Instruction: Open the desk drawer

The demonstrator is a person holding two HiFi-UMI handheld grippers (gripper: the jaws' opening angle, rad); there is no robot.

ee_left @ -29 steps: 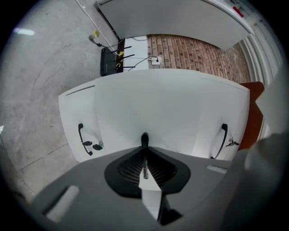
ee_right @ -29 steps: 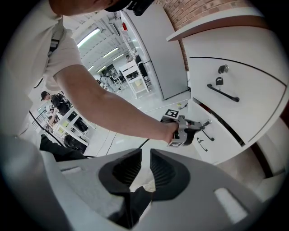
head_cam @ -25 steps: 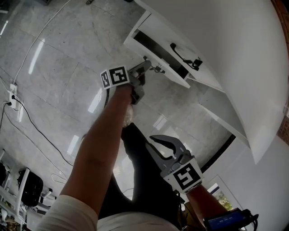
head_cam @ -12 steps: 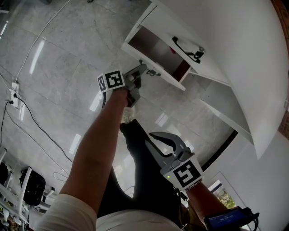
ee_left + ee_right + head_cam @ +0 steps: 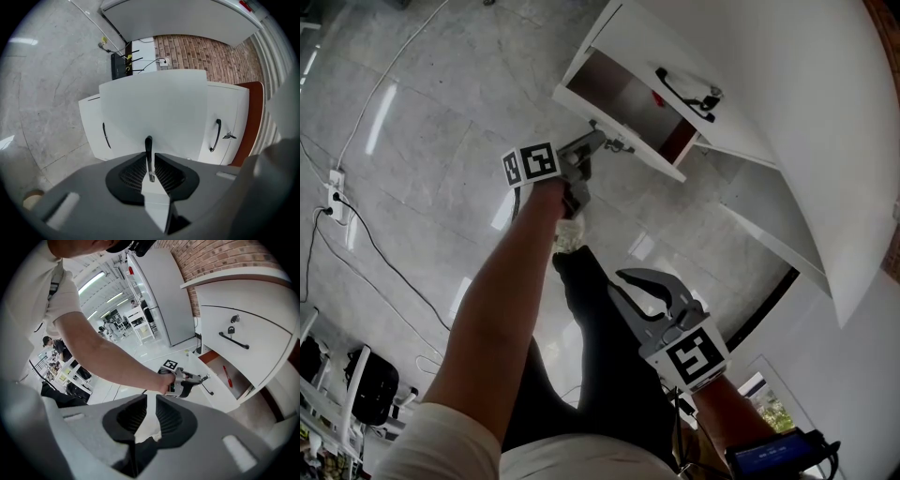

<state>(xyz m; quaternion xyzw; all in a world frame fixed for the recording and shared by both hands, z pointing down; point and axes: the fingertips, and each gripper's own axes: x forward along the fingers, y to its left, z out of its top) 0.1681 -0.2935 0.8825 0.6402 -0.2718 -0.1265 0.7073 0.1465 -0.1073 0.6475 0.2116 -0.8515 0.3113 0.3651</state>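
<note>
The desk drawer (image 5: 614, 89) stands well out with its inside showing, so I'd call the pull mostly done, maybe a little travel left. My left gripper (image 5: 602, 142) is clamped on its thin handle (image 5: 148, 157). My right gripper (image 5: 149, 401) hangs well apart, jaws barely parted on nothing.

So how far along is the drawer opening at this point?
Done: the drawer is pulled partly out, its inside showing. In hand: the left gripper is shut on the drawer handle. Left: perhaps a little more pull, then release. The right gripper hangs empty.
</note>
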